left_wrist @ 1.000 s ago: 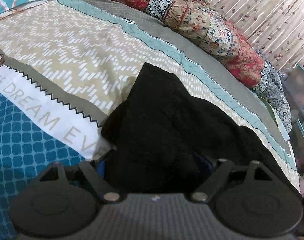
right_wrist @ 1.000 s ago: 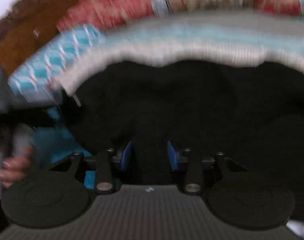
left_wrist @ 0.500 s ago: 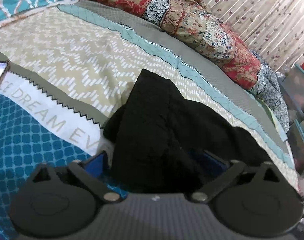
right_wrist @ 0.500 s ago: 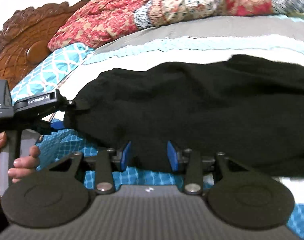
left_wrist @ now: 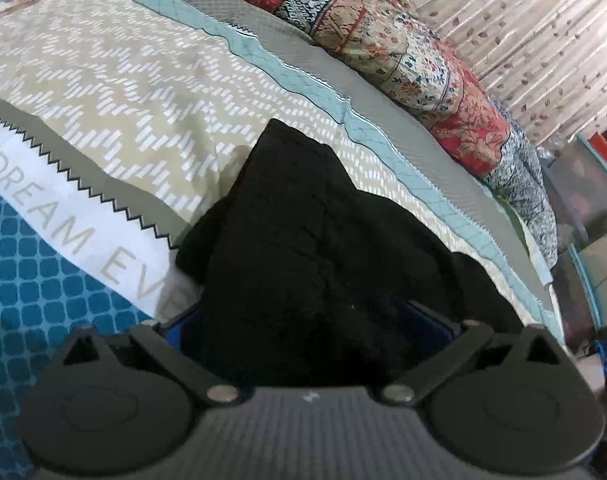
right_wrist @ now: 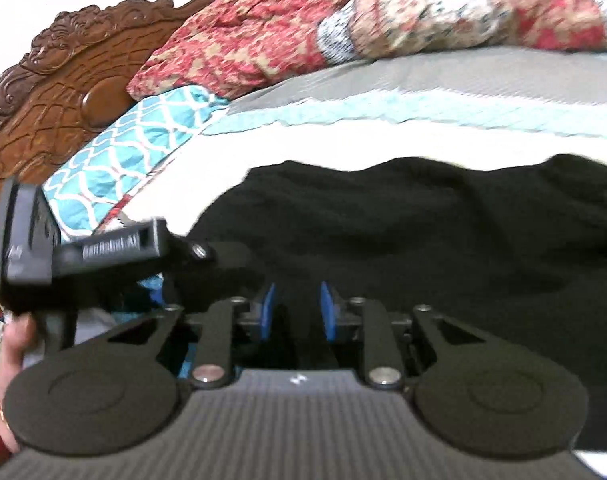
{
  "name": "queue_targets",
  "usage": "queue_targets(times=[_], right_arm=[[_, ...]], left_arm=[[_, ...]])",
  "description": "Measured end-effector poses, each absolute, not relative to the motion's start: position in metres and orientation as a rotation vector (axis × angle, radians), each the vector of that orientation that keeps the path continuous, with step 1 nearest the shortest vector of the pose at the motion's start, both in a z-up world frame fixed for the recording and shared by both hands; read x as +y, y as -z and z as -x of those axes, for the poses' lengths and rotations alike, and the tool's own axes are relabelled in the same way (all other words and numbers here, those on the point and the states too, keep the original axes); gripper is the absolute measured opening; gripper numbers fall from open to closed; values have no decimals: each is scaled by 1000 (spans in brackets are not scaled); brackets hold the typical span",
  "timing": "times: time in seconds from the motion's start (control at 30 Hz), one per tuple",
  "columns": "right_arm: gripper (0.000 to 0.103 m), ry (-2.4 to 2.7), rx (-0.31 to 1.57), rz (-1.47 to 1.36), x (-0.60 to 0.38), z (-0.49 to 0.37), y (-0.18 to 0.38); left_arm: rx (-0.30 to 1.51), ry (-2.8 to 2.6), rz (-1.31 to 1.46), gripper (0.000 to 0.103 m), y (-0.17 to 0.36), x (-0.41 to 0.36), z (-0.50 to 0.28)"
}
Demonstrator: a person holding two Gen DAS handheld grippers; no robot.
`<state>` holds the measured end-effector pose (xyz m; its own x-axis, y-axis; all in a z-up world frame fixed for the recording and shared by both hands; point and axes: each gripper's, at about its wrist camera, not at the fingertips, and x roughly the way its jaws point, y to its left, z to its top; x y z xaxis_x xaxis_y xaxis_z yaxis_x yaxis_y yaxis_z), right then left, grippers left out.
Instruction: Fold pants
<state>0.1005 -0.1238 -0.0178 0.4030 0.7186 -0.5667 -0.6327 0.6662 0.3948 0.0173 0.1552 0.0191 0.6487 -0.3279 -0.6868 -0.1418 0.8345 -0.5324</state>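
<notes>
While left gripper [left_wrist: 307, 332] tilts down, jaws spread around pants [left_wrist: 303, 240]; right gripper [right_wrist: 295, 312] jaws narrowing, grip unclear.

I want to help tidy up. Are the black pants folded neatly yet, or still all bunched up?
Still bunched up. The black pants lie in a lumpy heap on the bedspread, with uneven layers and no flat, tidy fold.

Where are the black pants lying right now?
The black pants lie on the patterned bedspread, in the middle of the left wrist view, below the red floral quilt. In the right wrist view they fill the right half, ahead of the jaws.
</notes>
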Motion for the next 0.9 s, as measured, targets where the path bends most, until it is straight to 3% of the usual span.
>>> queue_targets(times=[0.1,0.23,0.33,0.47,0.67,0.77,0.83,0.9], right_arm=[[25,-847,908,-145,-102,-118,44],[24,-865,940,-178,-99,-117,44],[16,-922,903,-165,-101,-101,29],[13,-958,875,-190,-107,-86,17],[11,-903,996,-165,-97,-98,50],[14,-913,980,-229,-112,-98,33],[24,-914,938,-244,-127,-93,22],[30,-898,897,-270,-145,-91,14]], left_arm=[[895,70,508,53,-17,151,-21],[887,105,515,39,-23,156,-12],[864,127,519,36,-39,154,3],[827,98,529,36,-55,156,20],[898,20,509,45,-15,158,4],[868,42,521,59,-29,159,9],[854,30,521,78,-36,164,12],[810,40,547,79,-48,175,18]])
